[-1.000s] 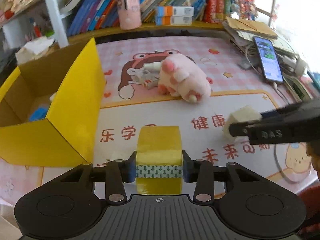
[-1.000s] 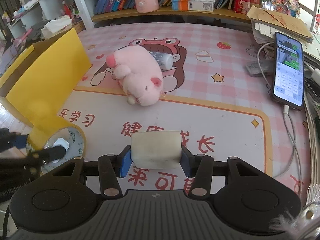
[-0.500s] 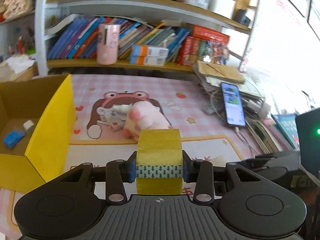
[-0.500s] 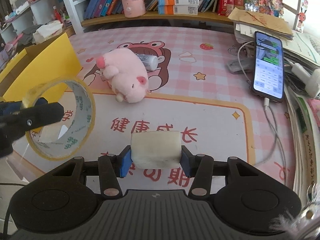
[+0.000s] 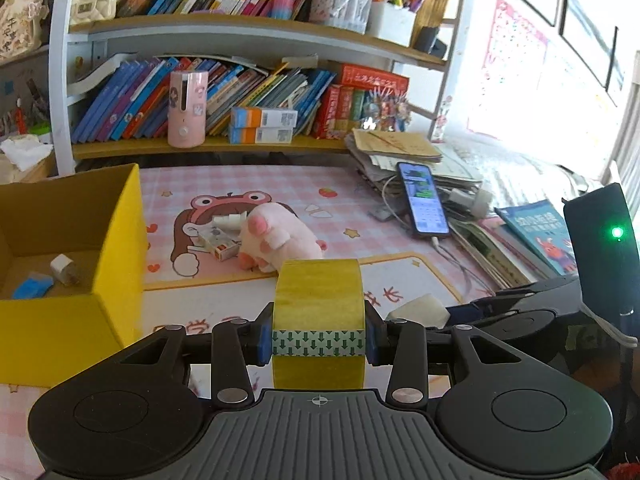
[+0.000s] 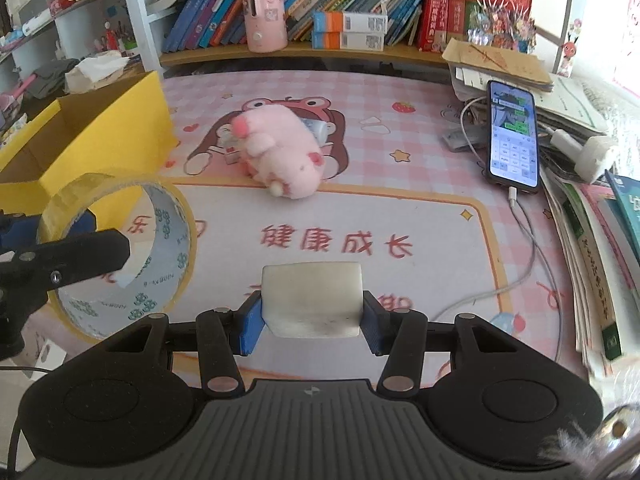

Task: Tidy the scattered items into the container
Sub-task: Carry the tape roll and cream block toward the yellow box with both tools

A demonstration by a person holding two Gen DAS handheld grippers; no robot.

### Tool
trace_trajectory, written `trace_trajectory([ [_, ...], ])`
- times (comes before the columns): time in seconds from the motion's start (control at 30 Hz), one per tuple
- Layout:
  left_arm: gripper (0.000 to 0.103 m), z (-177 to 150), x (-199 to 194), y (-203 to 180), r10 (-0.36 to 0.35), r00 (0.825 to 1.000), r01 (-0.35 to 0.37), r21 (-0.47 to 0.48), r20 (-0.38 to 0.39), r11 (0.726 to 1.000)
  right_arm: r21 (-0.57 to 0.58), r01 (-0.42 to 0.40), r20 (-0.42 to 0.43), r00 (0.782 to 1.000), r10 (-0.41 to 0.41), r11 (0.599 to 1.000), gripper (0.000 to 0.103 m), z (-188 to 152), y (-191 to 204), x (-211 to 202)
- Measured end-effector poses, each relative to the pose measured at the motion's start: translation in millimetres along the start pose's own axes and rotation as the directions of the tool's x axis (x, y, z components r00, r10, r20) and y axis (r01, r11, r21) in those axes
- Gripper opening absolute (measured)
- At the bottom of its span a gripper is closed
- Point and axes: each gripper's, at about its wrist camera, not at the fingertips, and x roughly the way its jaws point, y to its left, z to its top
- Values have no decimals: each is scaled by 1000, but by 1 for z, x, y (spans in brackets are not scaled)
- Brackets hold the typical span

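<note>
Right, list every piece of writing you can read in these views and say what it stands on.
"健康成长": red characters on the desk mat.
Tape roll inner core: small repeated print, too blurred to read.
Phone screen: too small to read.
Book spines and red boxes on the shelf: too small or blurred to read.

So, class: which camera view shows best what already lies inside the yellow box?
The left wrist view: it looks into the yellow box, showing a blue item and a small white item. The right wrist view shows only its walls and rim.
</note>
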Motion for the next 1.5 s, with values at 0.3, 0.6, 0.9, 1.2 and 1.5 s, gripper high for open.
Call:
trace_trajectory([
  [0.3,40,-37,-63,40,0,999,0,-6,-34,1000,1,43,30,999,-43,999,47,-39,74,-40],
  [0.6,40,-68,-113,77,67,993,-66,9,-96,998,1,8,30,1000,-8,1000,47,-68,142,-58],
  [0.9,40,-91,-151,114,181,977,-186,-31,-115,982,-89,-63,38,997,67,994,47,-73,203,-65],
  [1.2,40,-100,-175,136,244,964,-250,-51,-105,967,-162,-108,40,992,116,981,47,-69,242,-63],
  [1.5,40,-103,-182,150,263,958,-271,-59,-111,961,-192,-132,38,989,142,972,47,-65,262,-59],
])
